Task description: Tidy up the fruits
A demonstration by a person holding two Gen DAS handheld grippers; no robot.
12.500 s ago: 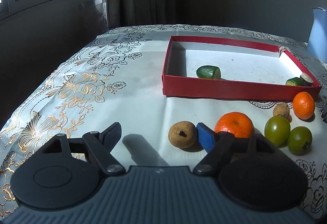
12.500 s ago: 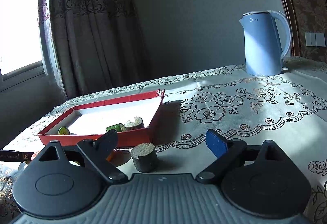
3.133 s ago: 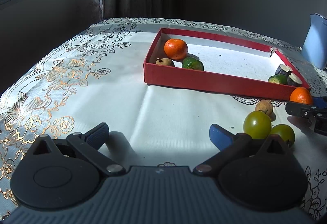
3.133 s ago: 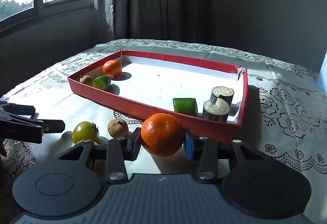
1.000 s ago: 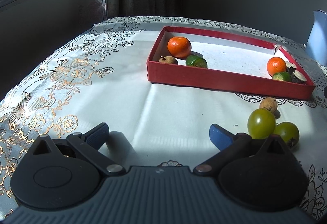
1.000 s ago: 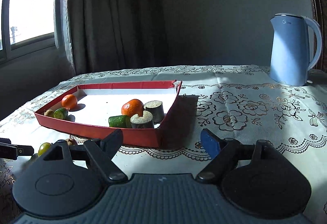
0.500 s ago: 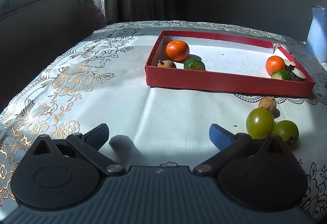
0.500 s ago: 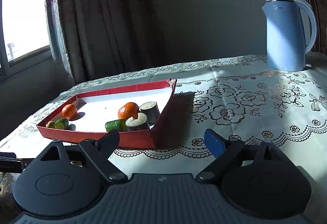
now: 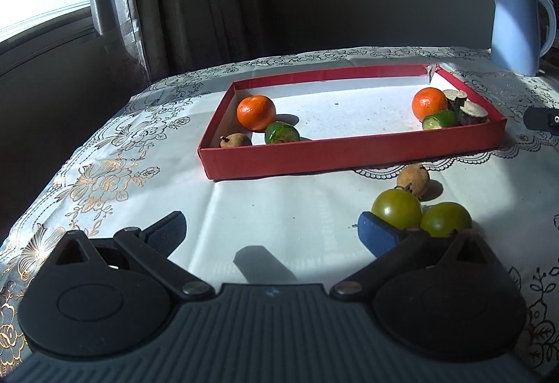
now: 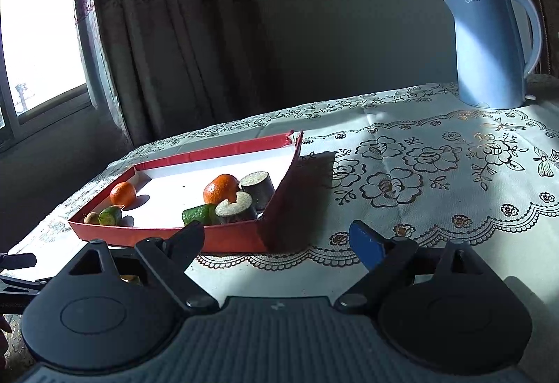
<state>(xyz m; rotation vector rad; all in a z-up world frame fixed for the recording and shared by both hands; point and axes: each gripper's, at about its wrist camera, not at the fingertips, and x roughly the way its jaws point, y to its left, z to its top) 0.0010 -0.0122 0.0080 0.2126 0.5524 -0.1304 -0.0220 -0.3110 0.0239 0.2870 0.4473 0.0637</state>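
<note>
Your left gripper (image 9: pixel 270 229) is wide open with nothing between the pads, low over the tablecloth (image 9: pixel 297 208). Its right fingertip (image 9: pixel 375 232) sits just beside the nearer green tomato (image 9: pixel 396 208); a second green tomato (image 9: pixel 445 219) touches that one, and a brown longan-like fruit (image 9: pixel 413 179) lies just behind them, all outside the red tray (image 9: pixel 349 156). Your right gripper (image 10: pixel 279 239) is spread wide too, empty, facing the tray's near right corner. In the tray, left end: an orange (image 9: pixel 256 113), a green cut piece (image 9: pixel 281 134) and a small brown fruit (image 9: pixel 235 141). Right end: a second orange (image 9: pixel 427 103), a green piece (image 9: pixel 440 120) and two dark cut stubs (image 9: pixel 466 108) bunched together. A blue kettle (image 10: pixel 489 47) stands well apart at the far right.
</note>
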